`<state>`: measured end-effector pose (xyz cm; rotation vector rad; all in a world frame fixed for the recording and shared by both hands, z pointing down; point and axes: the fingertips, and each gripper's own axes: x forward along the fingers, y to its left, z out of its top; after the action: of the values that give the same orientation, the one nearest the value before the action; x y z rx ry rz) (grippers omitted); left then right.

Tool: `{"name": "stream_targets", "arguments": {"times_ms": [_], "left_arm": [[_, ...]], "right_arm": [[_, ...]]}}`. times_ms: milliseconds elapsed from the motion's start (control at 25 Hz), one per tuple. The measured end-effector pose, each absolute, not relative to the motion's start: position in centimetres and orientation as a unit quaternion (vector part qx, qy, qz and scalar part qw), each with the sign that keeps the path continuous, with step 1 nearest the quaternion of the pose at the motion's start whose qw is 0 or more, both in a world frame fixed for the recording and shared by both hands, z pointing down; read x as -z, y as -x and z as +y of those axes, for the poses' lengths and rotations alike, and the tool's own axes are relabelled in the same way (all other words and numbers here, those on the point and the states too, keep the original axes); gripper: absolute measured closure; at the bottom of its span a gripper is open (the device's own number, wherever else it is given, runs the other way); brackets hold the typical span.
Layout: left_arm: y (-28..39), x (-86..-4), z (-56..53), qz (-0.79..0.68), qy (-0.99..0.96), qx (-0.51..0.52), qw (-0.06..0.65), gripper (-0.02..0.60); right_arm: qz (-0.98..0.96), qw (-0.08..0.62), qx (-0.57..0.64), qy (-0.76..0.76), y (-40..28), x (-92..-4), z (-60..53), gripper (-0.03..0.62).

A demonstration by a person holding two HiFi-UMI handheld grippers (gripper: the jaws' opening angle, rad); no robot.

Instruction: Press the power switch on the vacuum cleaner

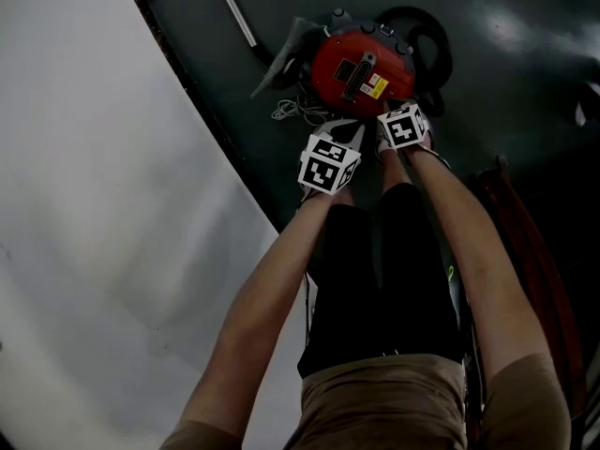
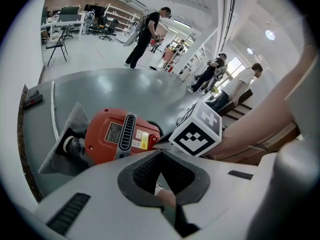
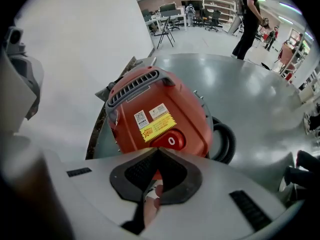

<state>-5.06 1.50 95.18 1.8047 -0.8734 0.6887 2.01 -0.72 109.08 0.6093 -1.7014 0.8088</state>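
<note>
Right gripper (image 3: 159, 149), jaws together, sits just below the red vacuum cleaner (image 3: 150, 109)'s power switch (image 3: 171, 141) marked "0" at frame centre; left gripper (image 2: 160, 152) likewise closed.

The head camera sits above the person and looks almost straight down along both forearms to the grey floor (image 1: 506, 54). The red vacuum cleaner (image 1: 361, 68) lies well below it, near the picture's top edge. The left gripper (image 2: 160, 151) carries its camera low, just behind its own jaws. It faces across the floor, with the cleaner close by at left of centre and the long room behind. The right gripper (image 3: 159, 149) carries its camera the same way but nearer. It tilts down onto the cleaner's top, with the power switch (image 3: 171, 141) just past the jaw tips. All three views share the cleaner. The left gripper view also catches the right gripper's marker cube (image 2: 197, 131).
</note>
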Motion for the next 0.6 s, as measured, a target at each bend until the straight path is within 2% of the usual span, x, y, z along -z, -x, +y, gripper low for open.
{"name": "stream_targets", "arguments": {"times_ms": [200,520,600], "left_arm": [[5.0,-94.5,1.4,-0.359,-0.744,-0.286,0.485,0.575],[5.3,-93.0,1.0,-0.369,-0.748,-0.287,0.471,0.575],[5.5,-92.4,1.1,-0.376,-0.745,-0.288,0.471,0.575]], "right_arm": [[-0.702,0.561,-0.359,-0.252,-2.4,-109.0,-0.3,0.582],[-0.728,0.447,-0.426,-0.297,-5.7,-107.0,-2.2,0.582],[-0.743,0.439,-0.417,-0.284,-6.9,-105.8,-1.8,0.582]]}}
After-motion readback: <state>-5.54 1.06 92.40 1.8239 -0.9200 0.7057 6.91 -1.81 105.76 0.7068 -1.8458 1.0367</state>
